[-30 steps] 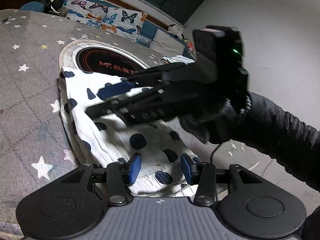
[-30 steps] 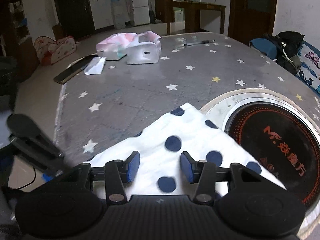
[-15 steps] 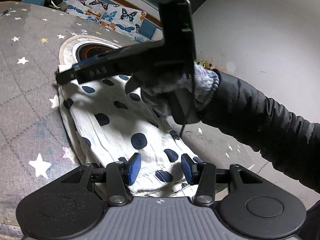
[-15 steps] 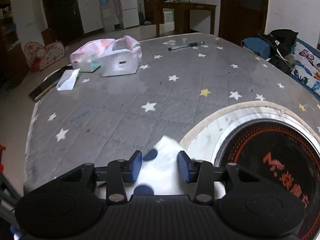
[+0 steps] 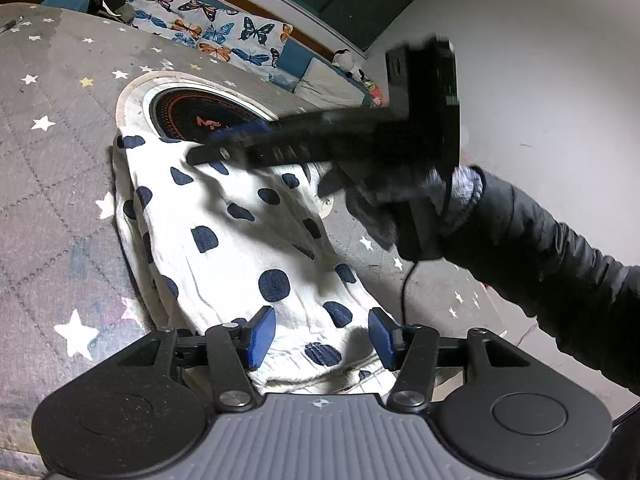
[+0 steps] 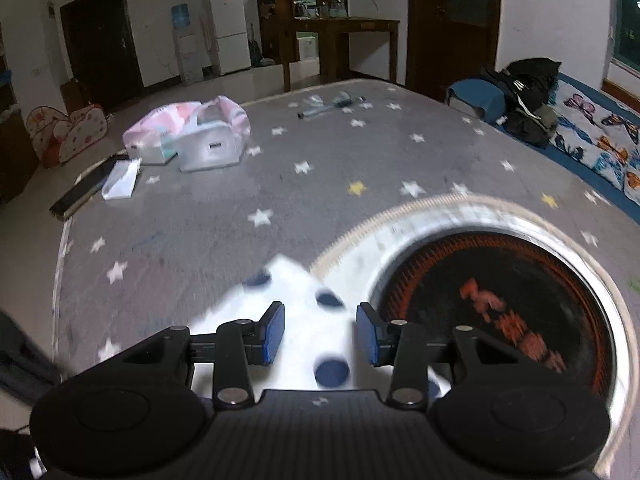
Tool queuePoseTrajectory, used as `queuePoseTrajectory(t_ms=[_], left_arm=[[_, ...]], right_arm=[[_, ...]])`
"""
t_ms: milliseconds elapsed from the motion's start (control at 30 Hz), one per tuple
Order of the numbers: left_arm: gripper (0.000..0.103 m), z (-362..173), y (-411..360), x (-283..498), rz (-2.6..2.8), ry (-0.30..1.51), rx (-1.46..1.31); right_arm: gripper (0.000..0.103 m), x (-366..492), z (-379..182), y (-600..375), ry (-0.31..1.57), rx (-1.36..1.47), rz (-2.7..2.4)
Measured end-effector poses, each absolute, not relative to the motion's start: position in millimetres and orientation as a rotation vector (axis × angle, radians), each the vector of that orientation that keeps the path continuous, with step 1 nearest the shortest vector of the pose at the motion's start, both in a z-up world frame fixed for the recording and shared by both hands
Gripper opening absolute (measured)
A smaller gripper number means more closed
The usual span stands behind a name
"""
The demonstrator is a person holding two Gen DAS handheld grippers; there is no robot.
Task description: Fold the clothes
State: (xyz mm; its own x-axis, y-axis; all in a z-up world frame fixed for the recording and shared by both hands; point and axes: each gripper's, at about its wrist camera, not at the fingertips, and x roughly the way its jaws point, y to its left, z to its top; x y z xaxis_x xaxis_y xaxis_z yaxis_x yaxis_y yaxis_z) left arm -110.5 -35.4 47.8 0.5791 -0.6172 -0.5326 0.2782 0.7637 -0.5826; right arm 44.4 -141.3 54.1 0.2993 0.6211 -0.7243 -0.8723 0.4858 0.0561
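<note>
On a grey, star-printed tabletop [image 5: 60, 208], a white garment with navy dots [image 5: 240, 248] lies in a long, narrow strip, its layered left edge suggesting at least one lengthwise fold is done. At 6 o'clock in the left wrist view, the left gripper [image 5: 318, 334] hovers over the strip's near end, jaws wide and empty. Toward 1 o'clock, the right gripper [image 5: 208, 152] reaches across the far end beside the round black cooktop [image 5: 188, 114]; its own blurred view shows the jaws wide with a cloth corner between the blue pads [image 6: 272, 332], apparently ungripped. Judging by this, crosswise folds to shorten the strip remain.
</note>
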Motion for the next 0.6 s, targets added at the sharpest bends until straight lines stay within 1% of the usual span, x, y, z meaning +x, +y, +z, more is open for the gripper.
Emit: queuePoseTrajectory(t_ms=[167,367,400,533,600], left_arm=[[0.056,51.2,-37.0,-112.3,-0.537,0.787,-0.46],[0.057,63.9,-33.6,-126.2,-0.514,0.761,-0.44],[0.058,66.0,-31.4,-130.6,-0.509,0.757,-0.435],[0.064,70.4,-20.9,-148.4,-0.472,0.764,-0.414],[0.065,70.9,-15.8,-156.8,-0.453,0.775,-0.403]], right_arm=[[0.04,53.7,35.1,-162.4,0.795,-0.348,0.945],[0.043,66.2,36.1,-176.3,0.777,-0.301,0.876],[0.045,68.7,35.5,-178.5,0.78,-0.303,0.863],[0.047,76.5,31.2,-188.1,0.797,-0.298,0.834],[0.048,78.1,30.5,-191.0,0.797,-0.294,0.83]])
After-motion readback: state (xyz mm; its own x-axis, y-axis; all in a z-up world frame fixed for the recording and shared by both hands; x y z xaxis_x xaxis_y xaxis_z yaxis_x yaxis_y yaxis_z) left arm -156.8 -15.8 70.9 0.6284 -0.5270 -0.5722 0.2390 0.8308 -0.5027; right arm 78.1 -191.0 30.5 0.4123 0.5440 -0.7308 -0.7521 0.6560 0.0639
